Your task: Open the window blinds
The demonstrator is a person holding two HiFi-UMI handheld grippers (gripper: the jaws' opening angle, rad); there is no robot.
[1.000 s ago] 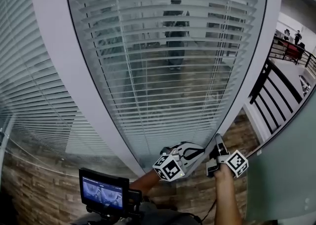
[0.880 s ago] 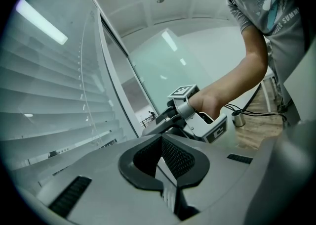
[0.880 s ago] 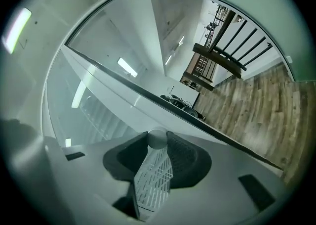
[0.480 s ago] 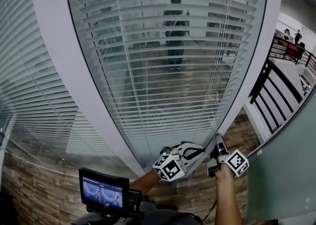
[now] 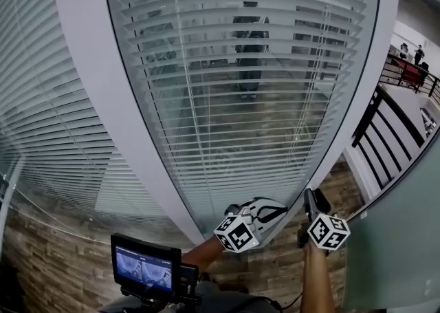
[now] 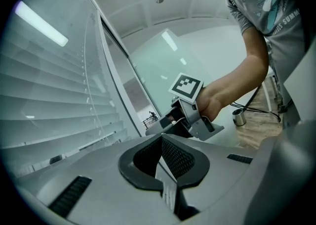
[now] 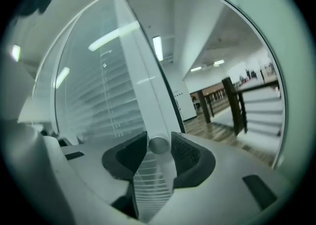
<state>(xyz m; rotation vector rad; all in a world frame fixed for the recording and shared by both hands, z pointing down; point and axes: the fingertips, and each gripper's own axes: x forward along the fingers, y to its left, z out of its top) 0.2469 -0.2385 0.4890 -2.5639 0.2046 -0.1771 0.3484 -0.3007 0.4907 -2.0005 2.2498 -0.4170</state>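
Shifted: my right gripper (image 7: 158, 151) slightly lower, clamping the clear plastic tilt wand (image 7: 142, 78); left gripper (image 6: 160, 156) pinched together, empty. White horizontal slat blinds (image 5: 240, 98) look part-tilted, opening unfinished.

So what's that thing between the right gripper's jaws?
The clear tilt wand: its round lower end sits between the right gripper's pads, as the right gripper view shows.

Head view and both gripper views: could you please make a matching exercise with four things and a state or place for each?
1. left hand-held gripper
2. right hand-held gripper
3. railing
4. small screen

a. black, at the right
b. shut on the blind wand
c. lit, bottom left
d. jaws together, nothing between

Pairs: 1-d, 2-b, 3-a, 4-c
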